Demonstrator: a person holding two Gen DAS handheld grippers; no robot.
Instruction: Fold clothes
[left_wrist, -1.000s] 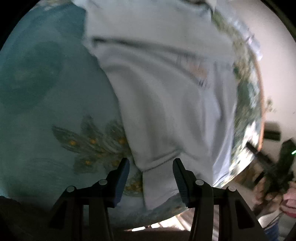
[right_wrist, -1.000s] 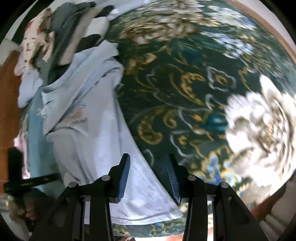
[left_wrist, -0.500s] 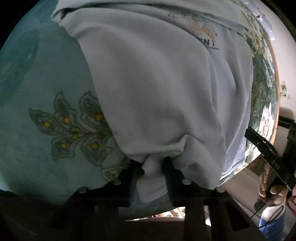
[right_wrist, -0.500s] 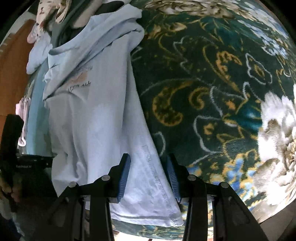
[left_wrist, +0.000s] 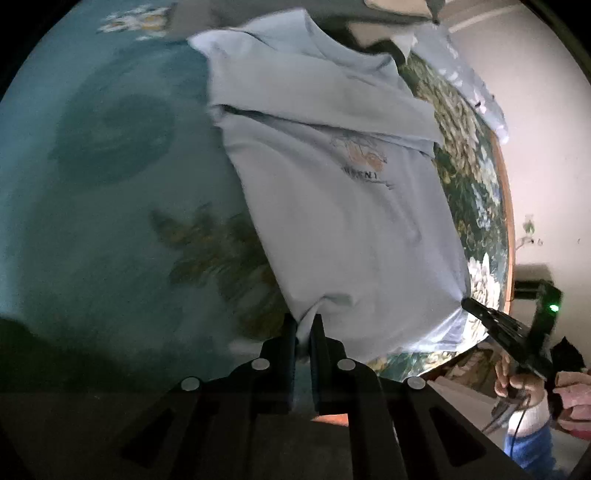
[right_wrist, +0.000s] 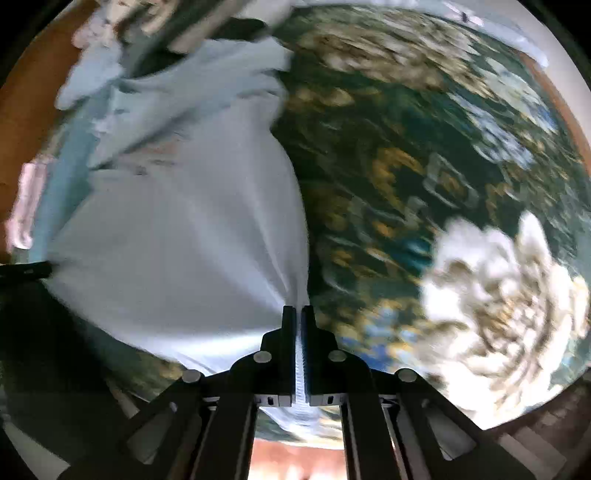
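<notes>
— Both tongs have closed since half a second ago: then the right ones stood apart over the hem, and now they pinch it.

— What do the left tongs (left_wrist: 303, 325) hold?

— A bunched bit of the shirt (left_wrist: 343, 206) at its near left corner, with the fingers nearly together and cloth squeezed between them. The right tongs (right_wrist: 299, 314) are shut tight on the near right corner of the same hem; a strip of pale cloth shows down the slit between the fingers.

— Where does the shirt lie?

— On the bed (left_wrist: 92, 177), spread lengthwise away from both cameras. It straddles two covers: a teal one with a leaf motif on the left, and a dark green floral blanket (right_wrist: 424, 192) with gold scrolls and white blooms on the right. The hem is drawn taut between the two grips, with creases fanning out from each pinch. The chest print (left_wrist: 364, 158) faces up, and a sleeve is folded across above it.

— Anything else around?

— A heap of other clothes (right_wrist: 122, 33) sits at the far end, past the collar. The right view is blurred, so its details are hard to read.
</notes>
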